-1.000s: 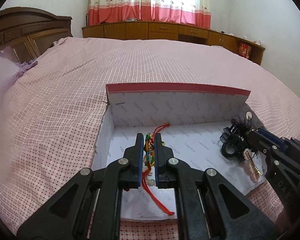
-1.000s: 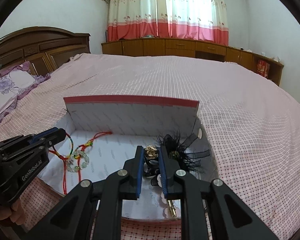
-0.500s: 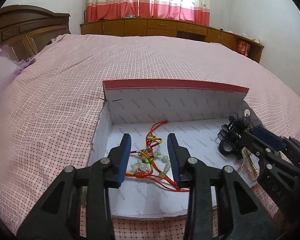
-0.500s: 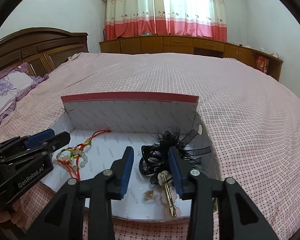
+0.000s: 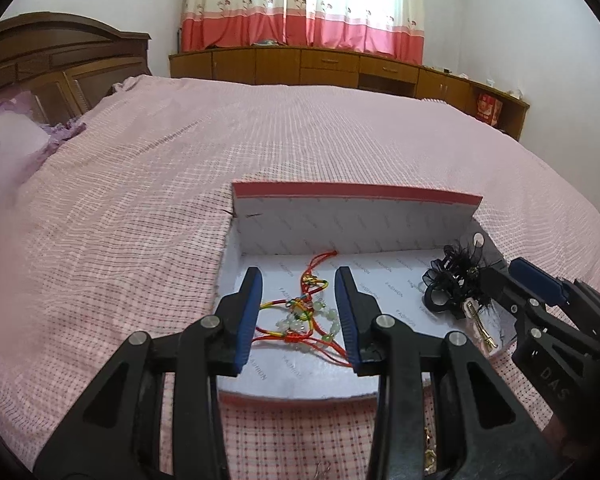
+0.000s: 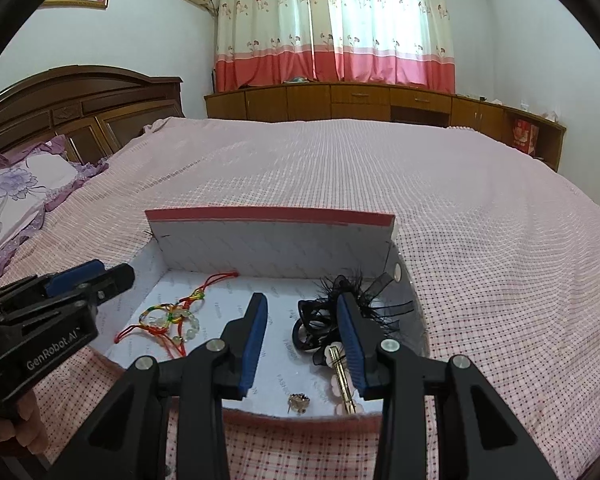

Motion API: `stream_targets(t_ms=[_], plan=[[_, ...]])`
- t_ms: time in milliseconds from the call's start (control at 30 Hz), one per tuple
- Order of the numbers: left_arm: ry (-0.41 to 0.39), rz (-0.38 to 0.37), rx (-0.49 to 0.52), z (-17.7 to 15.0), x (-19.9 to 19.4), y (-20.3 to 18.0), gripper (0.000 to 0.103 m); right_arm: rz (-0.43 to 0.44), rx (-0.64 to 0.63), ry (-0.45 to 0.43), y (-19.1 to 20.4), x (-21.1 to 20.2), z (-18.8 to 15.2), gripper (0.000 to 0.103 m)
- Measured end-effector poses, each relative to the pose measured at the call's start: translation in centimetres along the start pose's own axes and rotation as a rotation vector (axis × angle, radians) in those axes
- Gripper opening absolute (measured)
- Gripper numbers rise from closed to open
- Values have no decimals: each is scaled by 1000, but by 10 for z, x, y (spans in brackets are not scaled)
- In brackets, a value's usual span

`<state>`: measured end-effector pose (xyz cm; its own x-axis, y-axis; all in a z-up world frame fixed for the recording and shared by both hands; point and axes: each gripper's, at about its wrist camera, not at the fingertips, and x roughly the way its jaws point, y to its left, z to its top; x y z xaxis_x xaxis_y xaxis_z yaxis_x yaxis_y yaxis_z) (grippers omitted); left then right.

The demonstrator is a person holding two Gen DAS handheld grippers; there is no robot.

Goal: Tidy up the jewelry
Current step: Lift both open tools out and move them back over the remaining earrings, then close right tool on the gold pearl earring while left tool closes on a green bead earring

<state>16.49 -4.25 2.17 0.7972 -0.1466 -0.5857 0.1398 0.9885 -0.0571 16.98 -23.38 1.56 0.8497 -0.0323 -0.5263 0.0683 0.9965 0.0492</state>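
Jaws of both the left gripper (image 5: 299,316) and right gripper (image 6: 302,334) stand open and empty above the box (image 6: 268,236) (bracelet (image 5: 304,316) left, hair clip (image 6: 320,322) right).

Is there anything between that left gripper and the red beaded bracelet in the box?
Nothing visible. The left gripper is open, and the red cord bracelet lies loose on the floor of the box, in view between its fingers, with nothing over it.

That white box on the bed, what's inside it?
Inside the box: a red cord bracelet with pale beads, a black feathery hair clip, a gold bar clip and a small gold trinket. The right hand-held gripper hides part of the floor.
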Motion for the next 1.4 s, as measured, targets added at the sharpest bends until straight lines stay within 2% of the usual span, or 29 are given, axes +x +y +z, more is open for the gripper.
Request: stream_targets(t_ms=[333,733,1400], plan=[[0,3,-5,-3,-36,9,29,15,15,12,2,-28,-10,39],[60,-5,16,-26,-65,7,29,45,23,35,2,-64,-30,39],[187,-30,23,-76,-75,4,29,79,42,138,5,-100,-86,39]])
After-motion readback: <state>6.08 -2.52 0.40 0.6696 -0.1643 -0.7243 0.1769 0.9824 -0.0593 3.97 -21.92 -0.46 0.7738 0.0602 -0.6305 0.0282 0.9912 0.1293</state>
